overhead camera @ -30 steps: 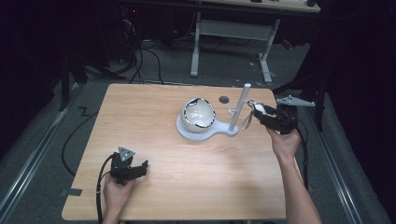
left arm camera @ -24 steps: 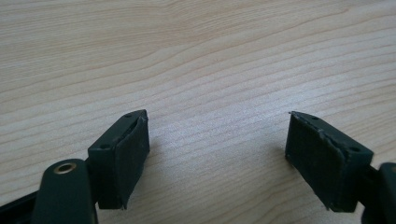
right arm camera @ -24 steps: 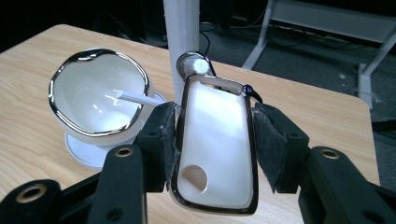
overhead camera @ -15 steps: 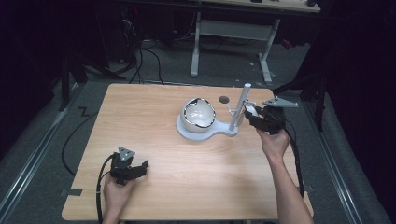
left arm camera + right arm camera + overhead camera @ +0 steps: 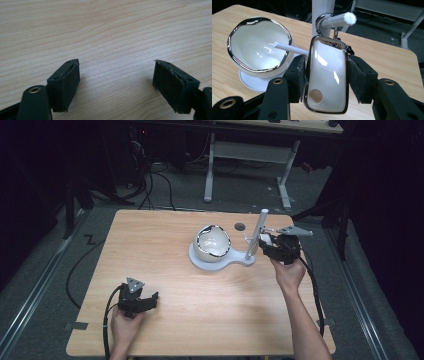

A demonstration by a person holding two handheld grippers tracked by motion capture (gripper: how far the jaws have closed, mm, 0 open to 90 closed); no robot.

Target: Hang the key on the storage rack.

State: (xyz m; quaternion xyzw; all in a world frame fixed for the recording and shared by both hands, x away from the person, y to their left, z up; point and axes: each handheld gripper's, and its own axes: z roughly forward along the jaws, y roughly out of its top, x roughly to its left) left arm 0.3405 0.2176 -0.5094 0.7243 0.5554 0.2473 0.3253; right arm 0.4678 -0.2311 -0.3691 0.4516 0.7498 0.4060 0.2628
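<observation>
Between the two black pads of our right gripper (image 5: 325, 77) hangs a white tag with a chrome rim (image 5: 326, 76), shaped like a rounded rectangle with a small round hole near its lower end. We have the jaws closed against its two long edges, so its long axis runs up and down, straight along the gripper's reach. At its top a metal ring (image 5: 323, 20) loops over a white peg (image 5: 338, 18) that sticks out from the upright post (image 5: 256, 234) of a white stand (image 5: 220, 261). We judge that the peg's free end points up and to the right in the right gripper view, so sliding the ring off would mean drawing the tag that way. A second, thinner peg (image 5: 289, 48) points toward the white bowl with a chrome lip (image 5: 258, 46) on the stand's round base.

From above, we see the right gripper (image 5: 274, 245) at the far right of the wooden table (image 5: 165, 240), just beside the post. Our left gripper (image 5: 140, 301) rests near the front left edge, well apart from the stand; its jaws stand wide open over bare wood, holding nothing. The right hand (image 5: 289, 272) is clearly the nearer one.
</observation>
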